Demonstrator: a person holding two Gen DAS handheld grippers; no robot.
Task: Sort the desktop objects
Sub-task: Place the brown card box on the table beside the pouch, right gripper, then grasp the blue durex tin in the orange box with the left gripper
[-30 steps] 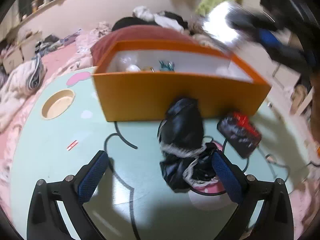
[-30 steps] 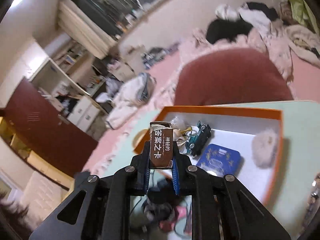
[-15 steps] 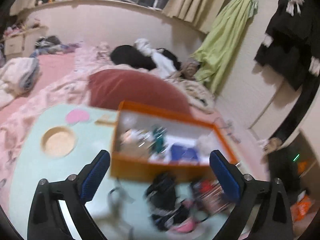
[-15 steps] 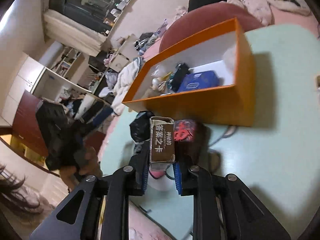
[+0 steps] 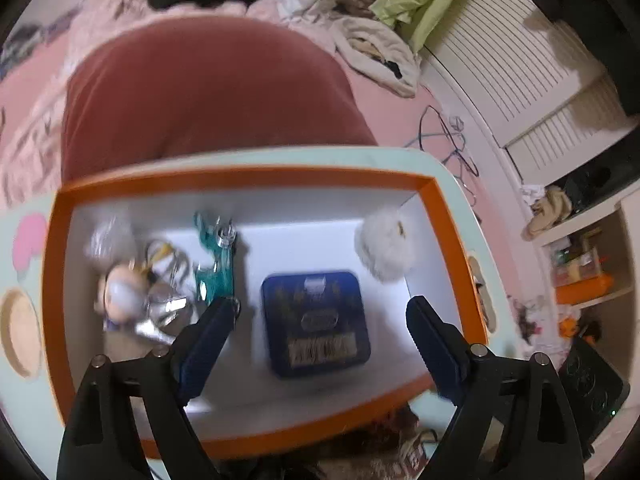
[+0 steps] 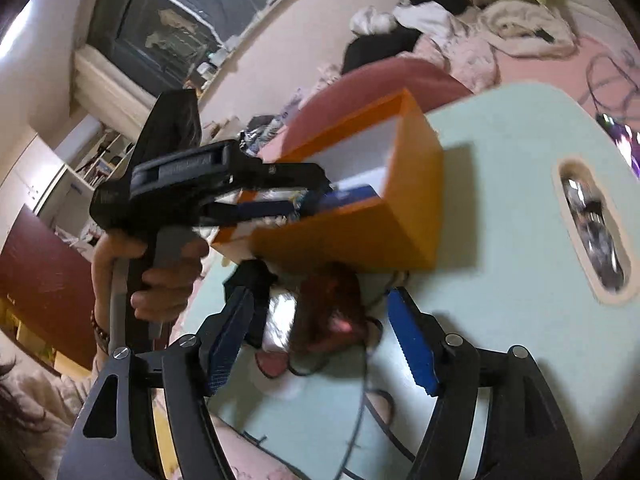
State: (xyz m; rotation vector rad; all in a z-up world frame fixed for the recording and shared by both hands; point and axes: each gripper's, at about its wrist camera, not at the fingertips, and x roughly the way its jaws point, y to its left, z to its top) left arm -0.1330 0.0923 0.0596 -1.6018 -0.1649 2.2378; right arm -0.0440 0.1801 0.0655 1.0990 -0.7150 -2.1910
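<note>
The orange box (image 5: 256,174) sits on the pale green table (image 6: 520,264). In the left wrist view it holds a blue tin (image 5: 316,320), a white fluffy ball (image 5: 386,246), a teal toy car (image 5: 214,264) and a small figure with foil (image 5: 132,300). My left gripper (image 5: 320,344) is open and empty, hovering over the box; it also shows in the right wrist view (image 6: 296,204). My right gripper (image 6: 320,344) is open and empty, low over a red pouch (image 6: 328,312) and a black bundle (image 6: 252,280) in front of the orange box (image 6: 360,236).
A dark red cushion (image 5: 208,88) lies behind the table. Clothes lie on the pink bedding (image 5: 360,32). A cable (image 6: 360,396) runs across the table. An oval recess (image 6: 592,232) is at the table's right edge, a round one (image 5: 20,332) at the left.
My right gripper has opened and the brown card pack is gone from it. My left gripper has risen from the table and moved forward over the box.
</note>
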